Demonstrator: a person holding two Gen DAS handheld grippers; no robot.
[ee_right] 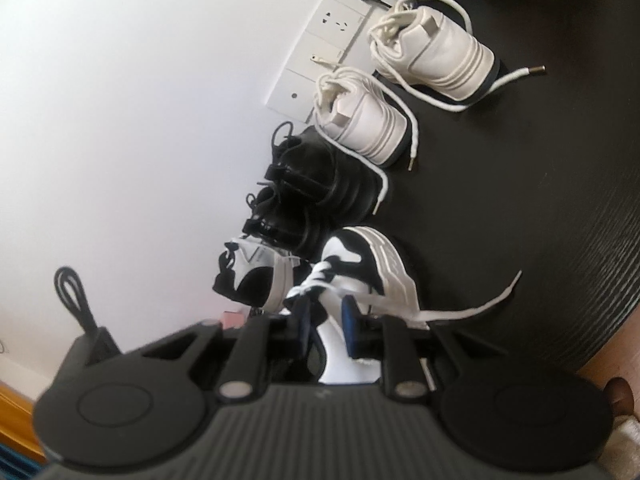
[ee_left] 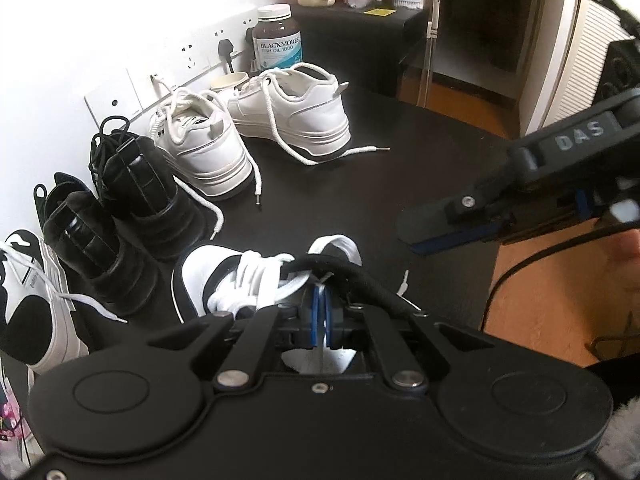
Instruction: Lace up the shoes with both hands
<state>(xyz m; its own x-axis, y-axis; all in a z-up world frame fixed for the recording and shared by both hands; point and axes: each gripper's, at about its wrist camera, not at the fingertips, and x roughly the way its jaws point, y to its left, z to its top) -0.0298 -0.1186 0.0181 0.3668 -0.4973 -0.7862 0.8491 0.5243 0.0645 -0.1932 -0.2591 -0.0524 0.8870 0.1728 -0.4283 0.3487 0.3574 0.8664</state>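
A black-and-white sneaker with white laces lies on the black table, right under my left gripper. The left gripper's blue pads are pressed together on a flat white lace that runs back between them. My right gripper hovers to the right of the shoe, a little above the table. In the right wrist view the right gripper stands open over the same sneaker, with nothing clamped. A loose white lace end trails right across the table.
The matching sneaker, two black boots and two white sneakers line the wall with its sockets. A fish oil bottle stands behind. The table edge drops off at right.
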